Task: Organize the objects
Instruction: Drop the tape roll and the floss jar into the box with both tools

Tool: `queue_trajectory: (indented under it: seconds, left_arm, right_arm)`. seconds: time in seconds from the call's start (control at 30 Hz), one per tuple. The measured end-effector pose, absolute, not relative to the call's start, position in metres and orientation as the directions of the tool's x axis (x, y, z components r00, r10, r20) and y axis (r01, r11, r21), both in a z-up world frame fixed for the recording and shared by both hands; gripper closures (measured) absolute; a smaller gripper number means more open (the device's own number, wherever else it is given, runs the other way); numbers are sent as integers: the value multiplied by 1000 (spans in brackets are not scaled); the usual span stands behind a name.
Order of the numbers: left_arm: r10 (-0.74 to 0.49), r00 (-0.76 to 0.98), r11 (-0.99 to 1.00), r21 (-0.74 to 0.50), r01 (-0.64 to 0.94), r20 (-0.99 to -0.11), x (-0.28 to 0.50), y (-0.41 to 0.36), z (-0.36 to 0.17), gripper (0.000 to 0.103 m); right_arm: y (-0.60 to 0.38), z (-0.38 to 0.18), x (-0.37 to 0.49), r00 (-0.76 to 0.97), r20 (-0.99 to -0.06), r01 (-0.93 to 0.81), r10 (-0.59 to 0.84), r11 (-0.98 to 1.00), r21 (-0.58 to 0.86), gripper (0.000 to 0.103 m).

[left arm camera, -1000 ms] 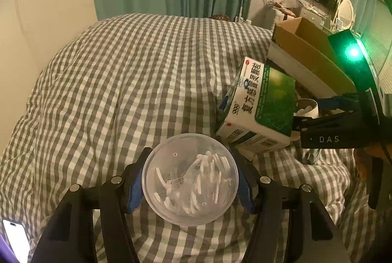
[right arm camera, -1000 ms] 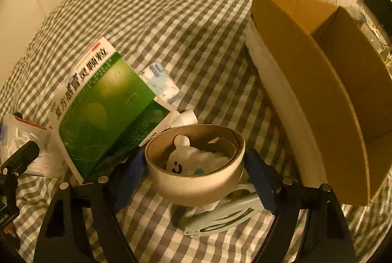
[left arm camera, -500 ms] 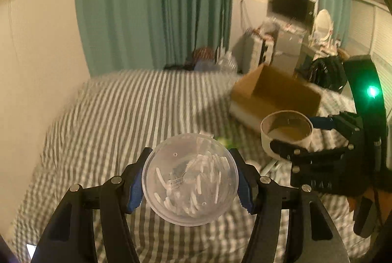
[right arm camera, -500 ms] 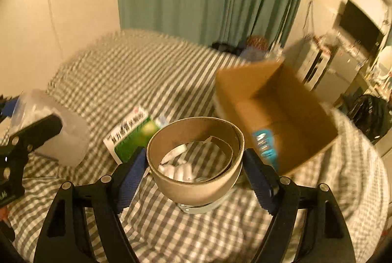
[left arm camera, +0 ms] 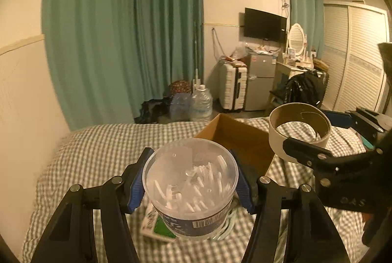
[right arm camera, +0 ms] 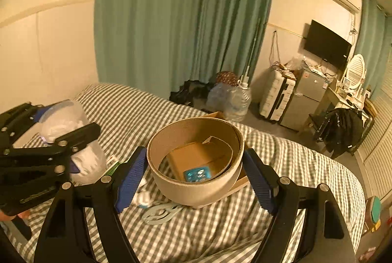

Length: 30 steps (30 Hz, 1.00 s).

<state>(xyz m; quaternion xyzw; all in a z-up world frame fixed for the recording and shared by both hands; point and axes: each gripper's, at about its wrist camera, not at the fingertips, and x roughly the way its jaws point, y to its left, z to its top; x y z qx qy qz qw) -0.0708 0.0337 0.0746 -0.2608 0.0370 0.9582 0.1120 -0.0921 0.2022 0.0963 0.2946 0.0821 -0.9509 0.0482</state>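
Aloft, the left gripper (left arm camera: 190, 185) clamps a clear tub (left arm camera: 190, 192) while the right gripper (right arm camera: 196, 176) pinches a cardboard ring (right arm camera: 196, 160).

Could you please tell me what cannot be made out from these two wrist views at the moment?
- Cardboard box contents: right wrist view, mostly hidden by the cardboard ring in the right gripper; only a small teal item shows.
- Green-and-white pack: left wrist view, covered by the clear tub in the left gripper.
- Tub label: too small to read.
- Pale clip-like item on the bed: blurred.
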Motion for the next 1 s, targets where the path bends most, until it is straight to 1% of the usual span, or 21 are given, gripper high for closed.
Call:
queue_trajectory:
  seconds: [0.13, 0.23, 0.3, 0.47, 0.63, 0.73, 0.9, 0.93, 0.97, 1.0]
  left_arm:
    - [230, -840, -965, -4, -262, -492, -103, 52, 77, 40]
    - [255, -842, -957, 0, -290, -475, -128, 71, 67, 40]
    - [265, -834, -952, 7, -306, -484, -148, 84, 54, 40]
    - [277, -794, -947, -12, -322, -542, -198, 104, 8, 40]
    - [273, -761, -948, -30, -317, -588, -238, 114, -29, 40]
    - [277, -759, -948, -38, -316, -590, -254, 118, -39, 40]
    - [283, -749, -941, -22, -337, -599, -268, 135, -43, 40]
    - [282, -754, -942, -23, -334, -593, -267, 135, -42, 39]
    - [280, -761, -944, -22, -330, -586, -267, 136, -40, 37]
    - [276, -765, -945, -19, -327, -582, -266, 137, -41, 32]
  right_arm:
    - [229, 98, -104, -828, -560, 110, -29, -988, -112, 24]
    - [247, 84, -124, -823, -567, 86, -25, -993, -82, 24]
    - [257, 71, -142, -815, -580, 69, -18, -995, -67, 24]
    - [281, 18, -192, -766, -643, 39, -12, -999, -28, 24]
    - [293, -26, -222, -727, -687, 40, -13, -999, -23, 24]
    - [296, -46, -232, -714, -700, 47, -20, -999, -19, 23]
    - [296, -58, -232, -704, -710, 47, -27, -999, -8, 21]
    - [295, -58, -230, -703, -710, 51, -32, -999, -6, 20]
    - [293, -56, -227, -712, -702, 49, -29, -999, -9, 12]
    - [290, -53, -223, -720, -693, 42, -21, -999, -15, 8]
